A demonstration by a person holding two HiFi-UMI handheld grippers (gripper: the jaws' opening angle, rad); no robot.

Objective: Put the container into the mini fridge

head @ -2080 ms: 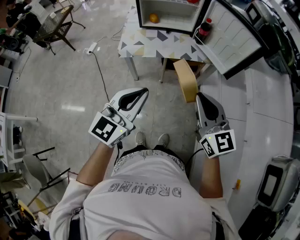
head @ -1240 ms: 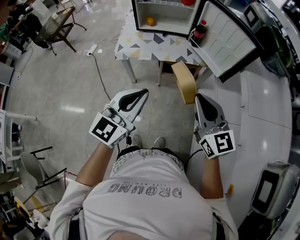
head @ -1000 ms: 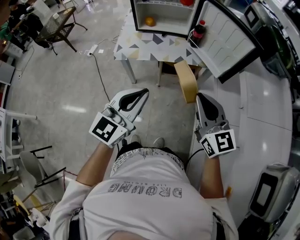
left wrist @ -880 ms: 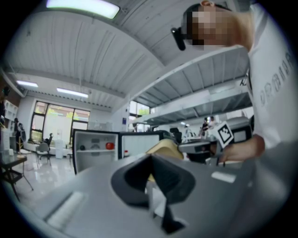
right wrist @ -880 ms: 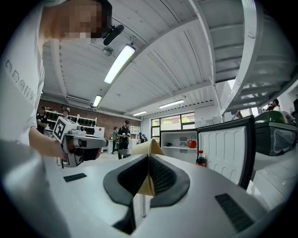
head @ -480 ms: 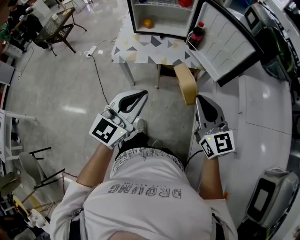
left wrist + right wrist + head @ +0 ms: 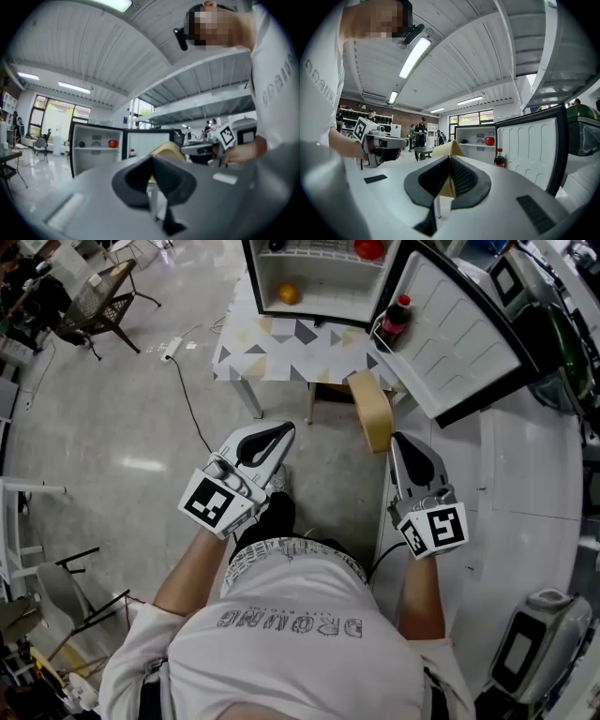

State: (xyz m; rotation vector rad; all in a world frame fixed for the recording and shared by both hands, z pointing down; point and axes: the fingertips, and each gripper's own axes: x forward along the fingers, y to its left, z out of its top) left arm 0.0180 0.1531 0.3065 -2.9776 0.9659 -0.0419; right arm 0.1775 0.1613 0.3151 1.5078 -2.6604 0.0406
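Left gripper (image 7: 288,427) closed, right gripper (image 7: 395,435) clamped

The tan container (image 7: 370,413) stands tipped on edge at 1 o'clock, its rim pinched by the right gripper (image 7: 396,439). The white mini fridge (image 7: 328,277) stands at 12 o'clock, door wide open.

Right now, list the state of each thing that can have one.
mini fridge: door open
container: held, outside the fridge
right hand-held gripper: shut on container
left hand-held gripper: shut, empty
bottle: upright in door shelf
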